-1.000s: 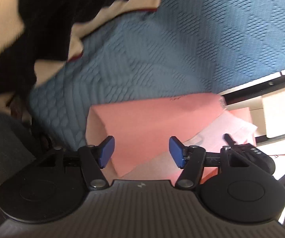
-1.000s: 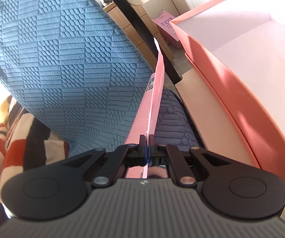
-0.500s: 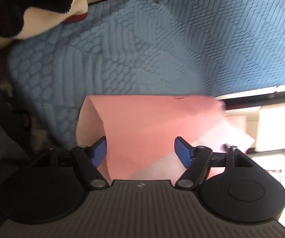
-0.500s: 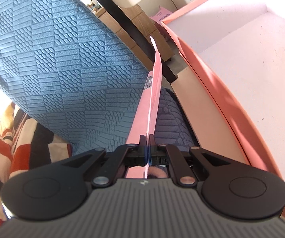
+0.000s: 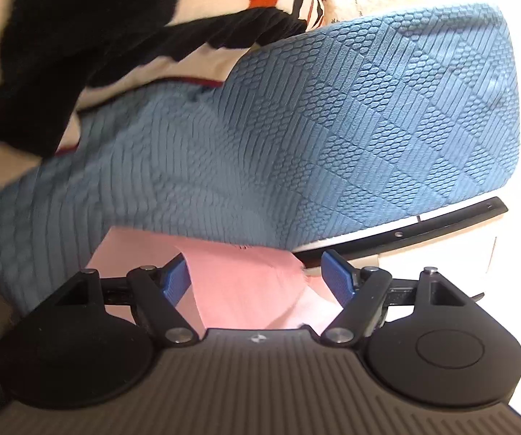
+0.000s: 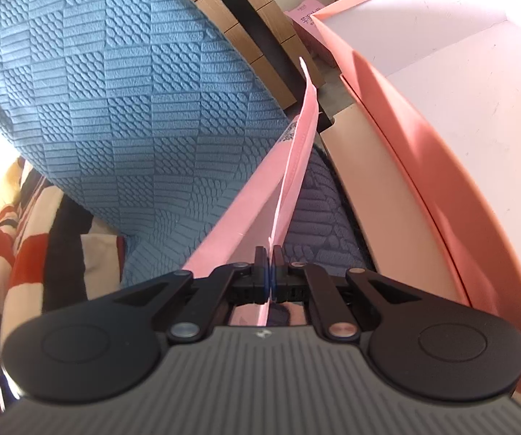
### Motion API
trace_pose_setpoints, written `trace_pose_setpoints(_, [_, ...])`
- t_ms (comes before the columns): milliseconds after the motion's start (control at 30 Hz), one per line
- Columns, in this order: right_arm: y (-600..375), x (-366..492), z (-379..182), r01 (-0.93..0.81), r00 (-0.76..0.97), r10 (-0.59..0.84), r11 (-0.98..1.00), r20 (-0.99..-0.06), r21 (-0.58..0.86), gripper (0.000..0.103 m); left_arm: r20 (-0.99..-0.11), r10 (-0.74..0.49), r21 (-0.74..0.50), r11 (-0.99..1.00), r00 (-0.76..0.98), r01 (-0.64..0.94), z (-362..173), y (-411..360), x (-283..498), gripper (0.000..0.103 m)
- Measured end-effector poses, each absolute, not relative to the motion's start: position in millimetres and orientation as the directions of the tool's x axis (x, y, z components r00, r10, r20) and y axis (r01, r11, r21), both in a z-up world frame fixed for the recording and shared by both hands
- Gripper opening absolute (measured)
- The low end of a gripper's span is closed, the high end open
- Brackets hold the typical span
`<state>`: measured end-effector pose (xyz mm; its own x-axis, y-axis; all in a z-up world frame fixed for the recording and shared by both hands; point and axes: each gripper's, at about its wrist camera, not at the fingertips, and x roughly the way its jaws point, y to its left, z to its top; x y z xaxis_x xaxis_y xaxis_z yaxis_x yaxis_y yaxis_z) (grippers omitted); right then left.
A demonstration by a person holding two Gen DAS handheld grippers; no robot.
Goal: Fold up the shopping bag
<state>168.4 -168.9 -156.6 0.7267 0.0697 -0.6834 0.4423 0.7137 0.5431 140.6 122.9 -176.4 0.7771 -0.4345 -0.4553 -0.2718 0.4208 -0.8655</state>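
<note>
The pink paper shopping bag (image 5: pixel 235 290) lies flat on a blue textured cushion (image 5: pixel 333 127). My left gripper (image 5: pixel 257 272) is open wide just over it. Its blue pads (image 5: pixel 336 275) stand either side of a folded flap without pressing on it. In the right wrist view, my right gripper (image 6: pixel 269 259) is shut on the bag's thin edge (image 6: pixel 296 166). The bag runs away from the jaws as a narrow pink strip whose two layers part slightly. The rest of the bag is hidden behind the gripper bodies.
A striped black, red and cream blanket (image 5: pixel 115 36) lies beyond the cushion (image 6: pixel 133 90) and shows at the left (image 6: pixel 25 235). A large pink-edged open box (image 6: pixel 423 152) fills the right side. A black frame rail (image 5: pixel 423 221) runs under the cushion; wooden drawers (image 6: pixel 260 11) stand behind.
My left gripper's jaws have spread wider and the view has tipped upward, so more cushion and blanket show. In the right view the bag's two layers have parted slightly.
</note>
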Motion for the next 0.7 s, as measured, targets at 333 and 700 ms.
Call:
trace_pose_setpoints(333, [-160.4, 172.7, -163.8, 0.434, 0.690, 0.056, 0.765, -0.721, 0.475, 0.005, -0.473, -0.358, -0.810, 0.536, 0.805, -0.237, -163.7, 134.9, 194.5, 0.079])
trace_pose_setpoints(700, [-168.5, 175.8, -172.1, 0.454, 0.681, 0.068, 0.743, -0.729, 0.492, 0.005, -0.673, -0.221, -0.486, 0.851, 0.705, -0.197, -179.1, 94.3, 263.2, 0.078])
